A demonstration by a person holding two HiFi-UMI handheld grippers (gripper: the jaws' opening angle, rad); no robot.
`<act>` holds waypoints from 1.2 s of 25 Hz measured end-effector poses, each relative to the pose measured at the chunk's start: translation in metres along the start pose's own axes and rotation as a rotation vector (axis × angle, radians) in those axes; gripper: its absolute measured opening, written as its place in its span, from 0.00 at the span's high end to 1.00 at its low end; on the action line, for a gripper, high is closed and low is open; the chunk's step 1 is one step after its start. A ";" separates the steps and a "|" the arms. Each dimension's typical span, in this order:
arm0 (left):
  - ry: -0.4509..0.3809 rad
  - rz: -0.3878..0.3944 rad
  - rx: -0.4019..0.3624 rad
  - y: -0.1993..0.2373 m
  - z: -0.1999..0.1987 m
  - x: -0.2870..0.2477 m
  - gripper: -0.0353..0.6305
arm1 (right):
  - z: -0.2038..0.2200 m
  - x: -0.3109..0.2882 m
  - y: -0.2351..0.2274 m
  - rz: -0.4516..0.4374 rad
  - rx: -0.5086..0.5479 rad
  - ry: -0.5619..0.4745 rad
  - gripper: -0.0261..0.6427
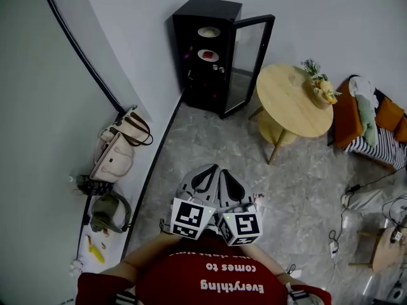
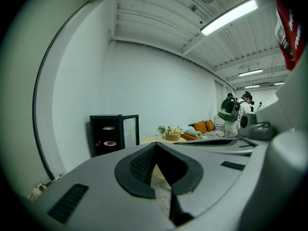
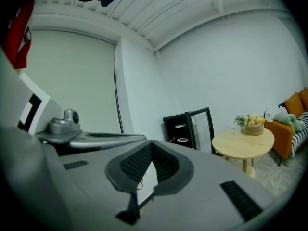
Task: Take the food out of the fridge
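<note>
1. Food sits on shelves in the fridge, door open, well ahead of the left gripper and right gripper. The two are level, left marginally better aligned.
2. Left gripper view: jaws closed, empty; fridge ahead-left.
3. Right gripper view: jaws closed, empty; fridge ahead-right.

I stand in staged living room inside bare studio hall: black glass-door fridge against white wall, round wooden table with flower basket, orange sofa. Overhead, strip light on exposed ribbed ceiling (more workshop than home); cables on floor.
</note>
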State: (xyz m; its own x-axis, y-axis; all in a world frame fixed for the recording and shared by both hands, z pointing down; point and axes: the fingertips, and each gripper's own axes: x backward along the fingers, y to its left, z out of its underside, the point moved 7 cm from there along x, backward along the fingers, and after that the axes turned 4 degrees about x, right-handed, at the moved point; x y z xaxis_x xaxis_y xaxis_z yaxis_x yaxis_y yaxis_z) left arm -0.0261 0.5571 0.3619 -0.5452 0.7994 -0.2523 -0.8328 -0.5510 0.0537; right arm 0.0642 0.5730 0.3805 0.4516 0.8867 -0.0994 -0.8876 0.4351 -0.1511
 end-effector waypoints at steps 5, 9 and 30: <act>-0.008 0.001 0.044 0.049 -0.006 -0.035 0.95 | -0.006 -0.060 -0.006 0.000 0.039 0.031 0.94; -0.036 -0.018 0.080 0.099 -0.018 -0.056 0.95 | -0.019 -0.115 0.000 -0.018 0.094 0.034 0.94; -0.018 -0.021 0.170 0.252 -0.030 -0.198 0.95 | -0.022 -0.327 -0.056 -0.058 0.164 0.115 0.94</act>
State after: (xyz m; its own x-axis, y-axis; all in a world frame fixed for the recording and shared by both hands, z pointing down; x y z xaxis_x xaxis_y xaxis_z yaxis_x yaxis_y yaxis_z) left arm -0.1248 0.2526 0.3967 -0.5280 0.8152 -0.2381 -0.8474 -0.4870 0.2117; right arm -0.0316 0.2557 0.4000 0.5016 0.8396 -0.2085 -0.8583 0.5132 0.0016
